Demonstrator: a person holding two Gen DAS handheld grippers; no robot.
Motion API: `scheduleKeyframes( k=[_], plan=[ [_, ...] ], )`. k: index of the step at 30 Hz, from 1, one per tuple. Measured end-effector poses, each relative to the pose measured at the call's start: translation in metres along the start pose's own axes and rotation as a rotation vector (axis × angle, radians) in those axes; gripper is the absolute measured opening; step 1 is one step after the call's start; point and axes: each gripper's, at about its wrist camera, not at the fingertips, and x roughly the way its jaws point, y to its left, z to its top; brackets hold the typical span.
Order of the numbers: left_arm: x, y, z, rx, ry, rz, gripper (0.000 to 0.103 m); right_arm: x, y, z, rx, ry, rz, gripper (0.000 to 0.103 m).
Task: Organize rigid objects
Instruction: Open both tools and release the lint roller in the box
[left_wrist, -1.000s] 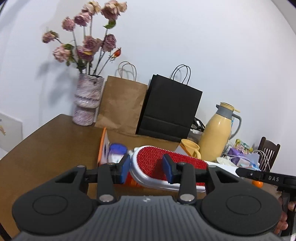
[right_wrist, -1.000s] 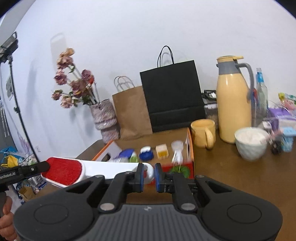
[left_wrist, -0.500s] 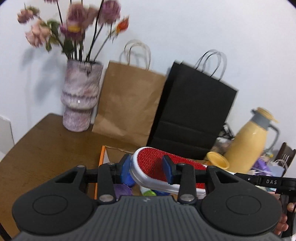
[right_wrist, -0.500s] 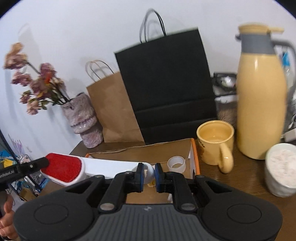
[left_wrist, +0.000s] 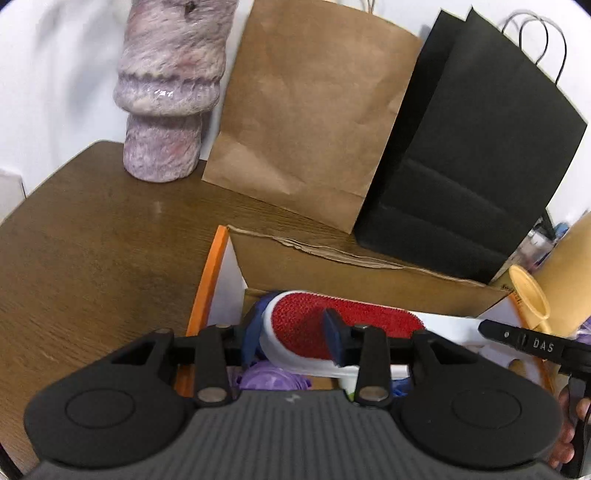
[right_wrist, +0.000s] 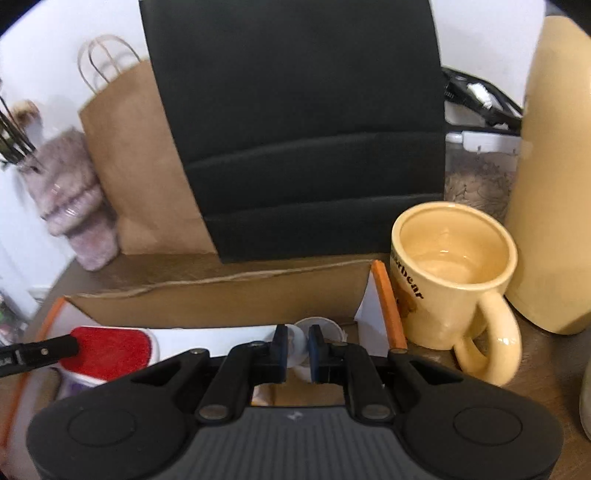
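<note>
Red-faced brush (left_wrist: 325, 325) is clamped by both the left tool (left_wrist: 291, 338) and right tool (right_wrist: 295, 349); only the right view shows the yellow mug (right_wrist: 454, 273).

Left hand-held gripper (left_wrist: 291, 341) clamped on white plastic lint brush with red bristle face (left_wrist: 332, 326), above open cardboard box with orange rim (left_wrist: 207, 284). Behind box on brown wooden tabletop (left_wrist: 92, 240): mottled pink ceramic vase (left_wrist: 166, 103), brown paper bag (left_wrist: 310, 107), black paper bag (left_wrist: 472, 162).

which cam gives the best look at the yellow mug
The right wrist view: the yellow mug shows nearly whole, with open mouth, handle and printed lettering, beside the orange-edged box. The left wrist view catches only a sliver of its rim at the right edge.
</note>
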Motion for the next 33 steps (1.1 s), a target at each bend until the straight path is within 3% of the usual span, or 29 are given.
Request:
scheduleKeyframes(
  k=[1,3,5,6,7,8,9,13,15,18,23,33],
  plan=[
    [0.001,-0.003,0.001,0.013,0.011,0.011,0.039,0.000,0.003,0.001,-0.009,-0.015,-0.008,0.014],
    [0.002,-0.007,0.001,0.037,0.019,0.018,0.051,0.002,0.008,0.005,-0.015,-0.006,-0.006,0.014],
    [-0.001,-0.007,0.000,0.049,0.022,0.010,0.054,0.000,0.009,0.006,-0.024,-0.012,0.006,0.017],
    [-0.005,-0.005,-0.001,0.049,0.019,-0.001,0.056,-0.003,0.010,0.006,-0.032,-0.020,0.016,0.024],
    [-0.008,-0.005,0.000,0.047,0.015,-0.010,0.057,-0.008,0.010,0.005,-0.029,-0.027,0.024,0.039],
    [-0.013,-0.004,0.000,0.043,0.010,-0.010,0.063,-0.015,0.009,0.005,-0.022,-0.038,0.022,0.057],
    [-0.020,-0.003,0.000,0.041,0.005,-0.001,0.071,-0.023,0.009,0.005,-0.015,-0.054,0.018,0.063],
    [-0.054,-0.008,-0.003,0.068,-0.035,0.025,0.090,-0.059,0.006,0.003,-0.022,-0.057,0.018,0.064],
    [-0.075,-0.014,-0.009,0.116,-0.058,0.051,0.098,-0.080,0.007,-0.002,-0.038,-0.057,0.016,0.070],
    [-0.105,-0.021,-0.016,0.155,-0.089,0.053,0.100,-0.115,0.006,-0.015,-0.071,-0.086,-0.016,0.083],
    [-0.161,-0.035,-0.037,0.197,-0.157,0.043,0.103,-0.169,0.007,-0.036,-0.120,-0.117,-0.033,0.084],
    [-0.251,-0.053,-0.104,0.247,-0.310,0.007,0.103,-0.255,0.017,-0.101,-0.161,-0.214,0.037,0.087]
  ],
)
